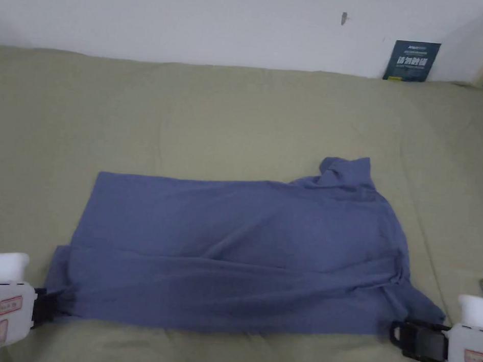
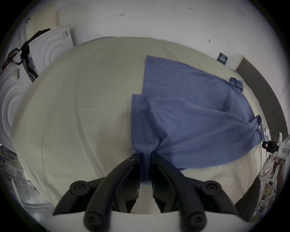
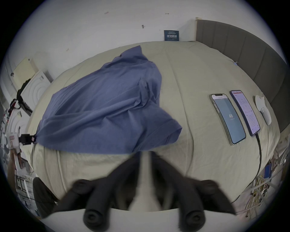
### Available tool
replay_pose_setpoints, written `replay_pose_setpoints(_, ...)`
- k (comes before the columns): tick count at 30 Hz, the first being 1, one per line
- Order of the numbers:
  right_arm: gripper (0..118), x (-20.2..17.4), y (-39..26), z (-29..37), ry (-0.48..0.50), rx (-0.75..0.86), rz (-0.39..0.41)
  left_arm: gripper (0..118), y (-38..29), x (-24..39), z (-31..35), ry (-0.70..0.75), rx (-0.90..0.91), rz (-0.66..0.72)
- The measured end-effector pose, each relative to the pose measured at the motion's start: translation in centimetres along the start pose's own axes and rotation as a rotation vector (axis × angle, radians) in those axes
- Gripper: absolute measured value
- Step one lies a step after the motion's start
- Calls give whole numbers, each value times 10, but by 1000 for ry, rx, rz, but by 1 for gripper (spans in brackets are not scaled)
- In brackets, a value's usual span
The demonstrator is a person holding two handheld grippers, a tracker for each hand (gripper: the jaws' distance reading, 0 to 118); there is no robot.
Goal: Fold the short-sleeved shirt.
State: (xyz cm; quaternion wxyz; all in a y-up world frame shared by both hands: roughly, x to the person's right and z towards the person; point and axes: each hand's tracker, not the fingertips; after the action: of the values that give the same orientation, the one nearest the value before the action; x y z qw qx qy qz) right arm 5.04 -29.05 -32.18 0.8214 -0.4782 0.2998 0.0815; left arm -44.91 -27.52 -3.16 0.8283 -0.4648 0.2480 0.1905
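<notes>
A blue shirt (image 1: pixel 236 250) lies sideways on a beige bed (image 1: pixel 214 116), its hem end to the left and its collar (image 1: pixel 346 170) bunched at the far right. 1 lengthwise fold looks partly done: a layer of cloth lies over the body, with a lower layer's edge showing at the near left corner. The surface is rumpled, with long creases across the middle, and a sleeve (image 1: pixel 422 305) sticks out at the near right.

The left gripper (image 1: pixel 48 305) sits at the near left corner. In the left gripper view, its jaws are pinched on a gather of the shirt's edge (image 2: pixel 146 164), pulling the cloth into a point.

The right gripper (image 1: pixel 405 338) sits at the near right edge, just beside the sleeve. In the right gripper view its jaws stand narrow with bare bedding between them; the tips are blurred where they meet the cloth, so I cannot tell whether they hold anything.

2 phones (image 3: pixel 227 119) lie on the bed to the right, well apart from the shirt.

Judged from this, folding is early: the sleeve is still to tuck, the creases to smooth, and the crosswise folds are not yet done.
</notes>
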Motion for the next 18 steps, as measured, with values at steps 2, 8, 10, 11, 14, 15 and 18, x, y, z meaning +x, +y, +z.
replay_pose_setpoints(2, 115, -7, -1, 1, 16, 12, -15, 10, 16, -19, -10, 20, 7, -21)
replay_pose_setpoints(8, 84, 6, 15, -37, -5, -85, -28, 10, 26, -26, -15, 21, 8, -2)
replay_pose_setpoints(10, 41, 4, 14, -30, -68, -26, -15, 10, 23, -25, -16, 18, 4, 6)
replay_pose_setpoints(11, 13, 5, 14, -24, 3, -19, -1, 10, 24, -26, -17, 18, 2, 6)
replay_pose_setpoints(14, 12, -6, 12, -11, -6, 14, -18, 10, 23, -25, -16, 28, -1, 2)
replay_pose_setpoints(15, 12, -9, 11, -7, 1, 21, 4, 10, 24, -27, -16, 41, -19, 9)
replay_pose_setpoints(18, 12, -10, 8, 9, 1, 35, -15, 10, 17, -22, -6, 56, -13, 22)
